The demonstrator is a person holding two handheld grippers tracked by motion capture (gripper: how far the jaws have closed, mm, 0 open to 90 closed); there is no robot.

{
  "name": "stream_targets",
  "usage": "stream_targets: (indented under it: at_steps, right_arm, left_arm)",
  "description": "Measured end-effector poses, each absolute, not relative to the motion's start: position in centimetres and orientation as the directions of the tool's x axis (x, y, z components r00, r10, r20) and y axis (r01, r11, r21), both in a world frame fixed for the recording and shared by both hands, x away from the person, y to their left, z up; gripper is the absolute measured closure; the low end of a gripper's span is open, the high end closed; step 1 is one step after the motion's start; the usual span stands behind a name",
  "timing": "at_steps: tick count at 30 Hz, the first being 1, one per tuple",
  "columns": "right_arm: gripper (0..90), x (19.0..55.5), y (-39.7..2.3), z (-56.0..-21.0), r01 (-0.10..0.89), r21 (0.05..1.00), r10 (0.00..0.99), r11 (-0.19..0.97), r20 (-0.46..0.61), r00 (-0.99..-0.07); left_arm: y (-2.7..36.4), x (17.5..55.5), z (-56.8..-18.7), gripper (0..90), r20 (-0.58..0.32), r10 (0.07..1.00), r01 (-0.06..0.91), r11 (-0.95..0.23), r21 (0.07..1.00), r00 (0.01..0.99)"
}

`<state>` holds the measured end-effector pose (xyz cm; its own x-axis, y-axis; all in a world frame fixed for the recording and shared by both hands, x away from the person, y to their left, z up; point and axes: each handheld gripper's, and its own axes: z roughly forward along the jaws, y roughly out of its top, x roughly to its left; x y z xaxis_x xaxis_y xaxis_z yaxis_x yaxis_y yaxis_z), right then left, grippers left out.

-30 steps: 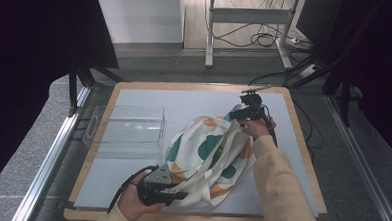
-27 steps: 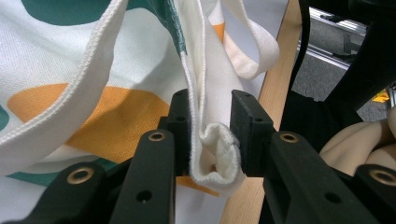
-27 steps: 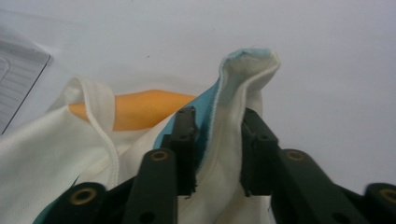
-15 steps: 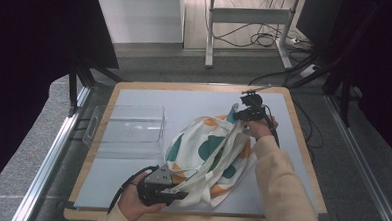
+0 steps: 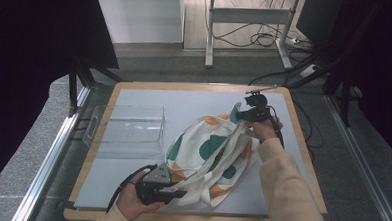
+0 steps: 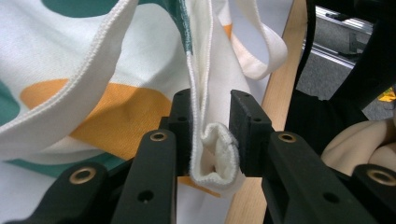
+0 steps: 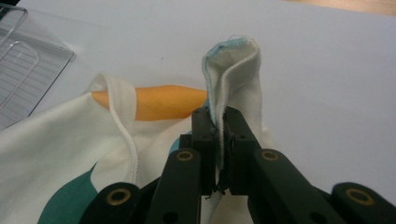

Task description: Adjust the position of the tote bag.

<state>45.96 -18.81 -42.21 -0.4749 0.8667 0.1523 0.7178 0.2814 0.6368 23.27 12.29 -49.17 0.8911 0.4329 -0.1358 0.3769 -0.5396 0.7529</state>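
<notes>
A white cloth bag (image 5: 207,153) with teal and orange patches lies crumpled on the pale mat, its straps loose across it. My left gripper (image 5: 180,194) is at the bag's near end, shut on a folded hem (image 6: 212,149) of the cloth. My right gripper (image 5: 240,115) is at the far end, shut on a raised corner of the bag (image 7: 233,70), which stands up between the jaws. An orange patch (image 7: 163,102) shows just beyond that corner.
A clear plastic box (image 5: 128,127) stands on the mat left of the bag. The wooden table edge (image 5: 303,140) runs along the right. Cables and a metal frame (image 5: 248,22) lie on the floor beyond the table.
</notes>
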Motion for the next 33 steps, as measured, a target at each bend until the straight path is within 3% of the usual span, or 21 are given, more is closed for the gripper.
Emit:
stream_targets:
  at_steps: [33]
  right_arm:
    - [83.8, 40.8, -25.2, -41.4, 0.645, 0.746, 0.858, 0.163, 0.215, -0.466]
  left_arm:
    - [14.6, 27.8, -47.8, 73.7, -0.091, 0.541, 0.413, -0.511, 0.754, 0.836]
